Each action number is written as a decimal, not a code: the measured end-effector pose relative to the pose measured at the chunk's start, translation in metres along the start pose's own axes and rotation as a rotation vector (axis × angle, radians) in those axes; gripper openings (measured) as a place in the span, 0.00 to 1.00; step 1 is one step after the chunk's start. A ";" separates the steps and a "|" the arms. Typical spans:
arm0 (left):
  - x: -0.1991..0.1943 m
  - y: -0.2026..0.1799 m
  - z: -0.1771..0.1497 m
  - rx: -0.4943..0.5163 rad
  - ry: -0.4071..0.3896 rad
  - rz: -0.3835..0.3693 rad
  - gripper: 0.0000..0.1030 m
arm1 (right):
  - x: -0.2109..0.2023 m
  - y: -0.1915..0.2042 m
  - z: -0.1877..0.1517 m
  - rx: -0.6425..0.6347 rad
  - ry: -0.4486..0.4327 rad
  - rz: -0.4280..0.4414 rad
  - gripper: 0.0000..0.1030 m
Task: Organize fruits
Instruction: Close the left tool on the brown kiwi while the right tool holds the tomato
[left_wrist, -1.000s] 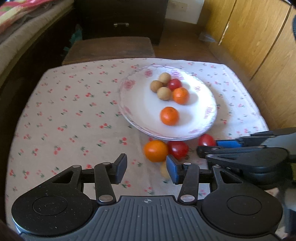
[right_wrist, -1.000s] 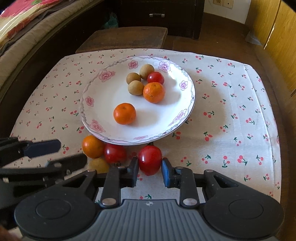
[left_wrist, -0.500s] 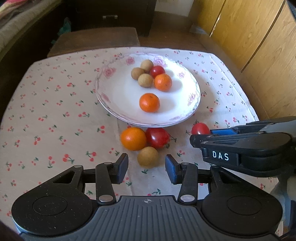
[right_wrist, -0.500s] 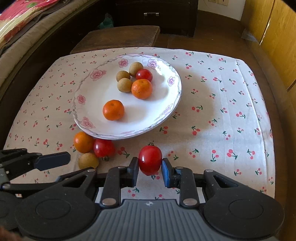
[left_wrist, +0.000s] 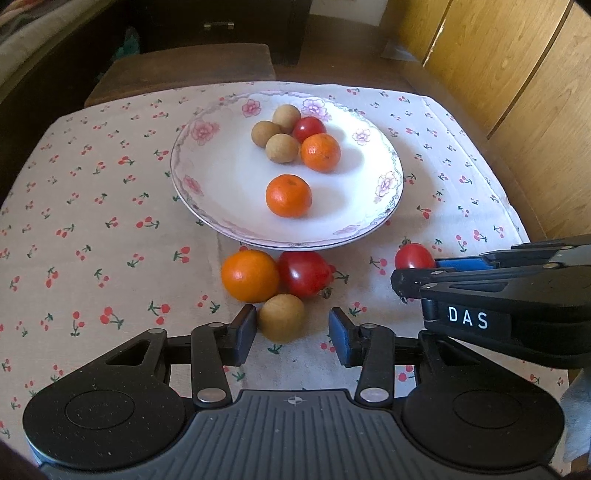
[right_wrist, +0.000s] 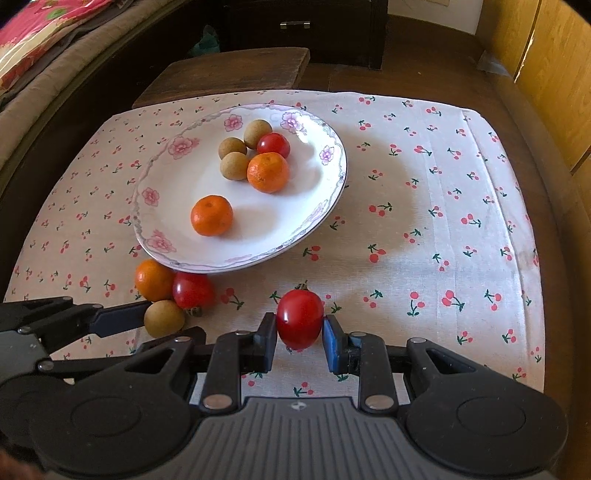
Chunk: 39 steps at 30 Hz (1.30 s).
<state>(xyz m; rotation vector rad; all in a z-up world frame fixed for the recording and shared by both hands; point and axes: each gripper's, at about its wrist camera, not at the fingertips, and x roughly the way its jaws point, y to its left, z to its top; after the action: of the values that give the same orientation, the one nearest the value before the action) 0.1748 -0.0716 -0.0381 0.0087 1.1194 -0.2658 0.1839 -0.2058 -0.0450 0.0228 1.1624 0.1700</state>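
A soft, smooth tomato (right_wrist: 300, 319) is being held by the right gripper (right_wrist: 300, 332); the firm, light longan (left_wrist: 281, 316) is being straddled by the left gripper (left_wrist: 292, 334), not yet pinched.

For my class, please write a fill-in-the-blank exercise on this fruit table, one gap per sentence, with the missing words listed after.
1. The plate holds ____ oranges.
2. The right gripper is shut on a ____ tomato.
3. The brown fruit between the open left gripper's fingers lies on the ____.
4. Brown fruits on the plate number ____.

Missing words: two; red; tablecloth; three
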 end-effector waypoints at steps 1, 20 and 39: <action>0.000 0.000 0.000 0.003 -0.003 0.003 0.50 | 0.000 0.000 0.000 0.001 0.000 -0.001 0.28; -0.013 0.002 -0.014 0.009 -0.007 0.024 0.34 | -0.012 0.011 -0.013 -0.037 0.008 0.002 0.28; -0.038 0.008 -0.024 -0.017 -0.036 0.007 0.34 | -0.028 0.027 -0.030 -0.032 -0.018 0.020 0.28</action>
<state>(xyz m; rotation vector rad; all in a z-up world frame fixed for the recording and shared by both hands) 0.1401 -0.0528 -0.0157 -0.0076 1.0859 -0.2494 0.1424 -0.1855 -0.0291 0.0074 1.1411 0.2059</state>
